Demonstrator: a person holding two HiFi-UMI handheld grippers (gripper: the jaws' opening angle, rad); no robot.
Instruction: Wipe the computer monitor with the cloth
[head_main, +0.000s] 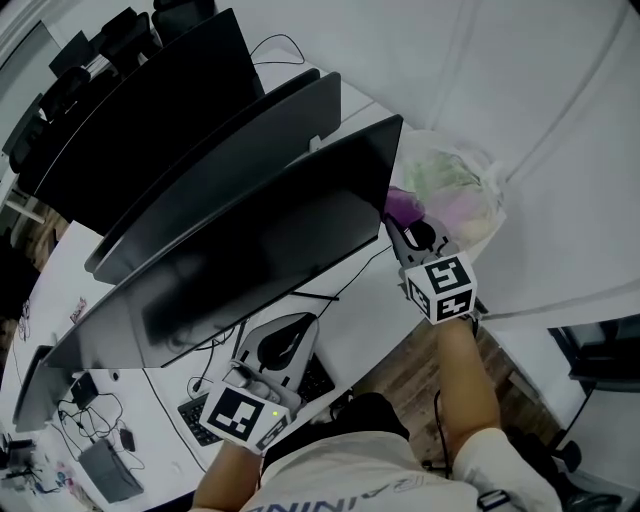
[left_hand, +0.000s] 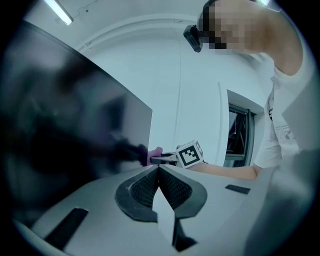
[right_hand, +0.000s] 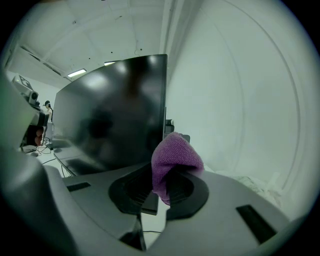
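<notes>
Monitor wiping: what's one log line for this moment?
right claw: shut on cloth | cloth: at right edge of monitor | left claw: shut, empty

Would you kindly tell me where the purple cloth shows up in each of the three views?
Head view: cloth right of centre, by the monitor's right edge.
Left gripper view: cloth small, at centre, beside that edge.
Right gripper view: cloth at centre, clamped in the right gripper.
Shared landmark: the monitor's right edge.

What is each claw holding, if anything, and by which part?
The right claw pinches the purple cloth by its lower bunched end; the rest bulges past the jaws. The left claw is shut, holding nothing.
</notes>
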